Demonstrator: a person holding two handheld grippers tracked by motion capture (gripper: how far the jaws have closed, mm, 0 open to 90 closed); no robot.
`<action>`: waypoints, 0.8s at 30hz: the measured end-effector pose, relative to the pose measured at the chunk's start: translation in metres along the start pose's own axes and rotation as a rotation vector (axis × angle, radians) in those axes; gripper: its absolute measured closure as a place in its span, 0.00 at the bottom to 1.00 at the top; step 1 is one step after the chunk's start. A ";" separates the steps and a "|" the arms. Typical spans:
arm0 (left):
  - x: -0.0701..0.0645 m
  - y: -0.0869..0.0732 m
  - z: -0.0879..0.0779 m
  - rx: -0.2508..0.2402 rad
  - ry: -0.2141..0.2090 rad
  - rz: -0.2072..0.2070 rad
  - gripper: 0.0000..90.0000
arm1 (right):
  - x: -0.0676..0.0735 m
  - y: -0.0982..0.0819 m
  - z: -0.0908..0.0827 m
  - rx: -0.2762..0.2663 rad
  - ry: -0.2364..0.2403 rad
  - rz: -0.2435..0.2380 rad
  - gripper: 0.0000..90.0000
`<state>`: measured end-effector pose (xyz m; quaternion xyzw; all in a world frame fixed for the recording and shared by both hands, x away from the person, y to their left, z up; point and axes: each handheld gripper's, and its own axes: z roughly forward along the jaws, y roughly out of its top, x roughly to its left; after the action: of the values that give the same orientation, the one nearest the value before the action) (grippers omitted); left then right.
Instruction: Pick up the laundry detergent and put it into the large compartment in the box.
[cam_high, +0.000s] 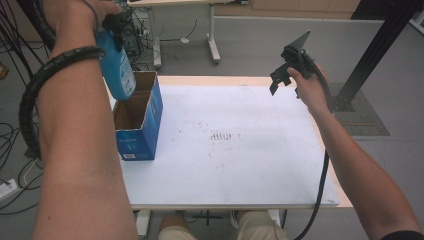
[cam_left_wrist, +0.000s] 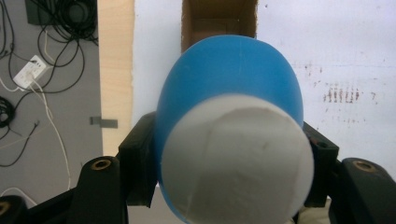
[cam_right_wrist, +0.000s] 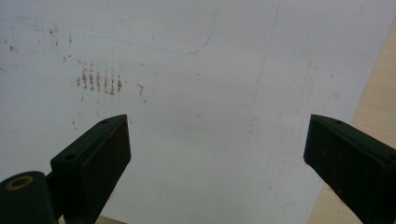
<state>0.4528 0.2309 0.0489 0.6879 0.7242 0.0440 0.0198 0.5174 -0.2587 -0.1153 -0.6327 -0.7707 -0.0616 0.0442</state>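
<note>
We have the blue bottle (cam_high: 116, 65) clamped in our left gripper (cam_high: 114, 24), poised over the open cardboard box (cam_high: 141, 116) (not yet inside); lowering and release remain. Our right gripper (cam_high: 282, 79) hangs spread, empty.

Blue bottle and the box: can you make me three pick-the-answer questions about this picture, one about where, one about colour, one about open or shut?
1. Where is the blue bottle?
A. Above the cardboard box
B. Lying on the white sheet
C. On the floor

2. What colour is the bottle's cap?
A. Red
B. White
C. Green

3. How is the right gripper?
A. Shut on the bottle
B. Shut on the box
C. Open, holding nothing

Answers: 1 A, the left gripper holds it over the open box. 2 B, the left gripper view shows a white cap. 3 C, its jaws stand wide apart over the sheet.
</note>
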 end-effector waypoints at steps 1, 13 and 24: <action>0.002 0.000 0.006 0.004 -0.005 -0.001 0.42 | 0.001 0.000 0.000 0.001 -0.001 0.001 0.08; 0.010 0.001 0.060 0.065 -0.019 0.013 0.42 | 0.007 0.001 0.006 0.008 -0.012 -0.008 0.08; 0.011 -0.005 0.099 0.089 -0.027 0.033 0.42 | 0.013 0.002 0.011 0.012 -0.017 -0.011 0.08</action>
<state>0.4558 0.2452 -0.0494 0.7006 0.7135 0.0030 -0.0018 0.5170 -0.2437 -0.1239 -0.6287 -0.7748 -0.0518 0.0411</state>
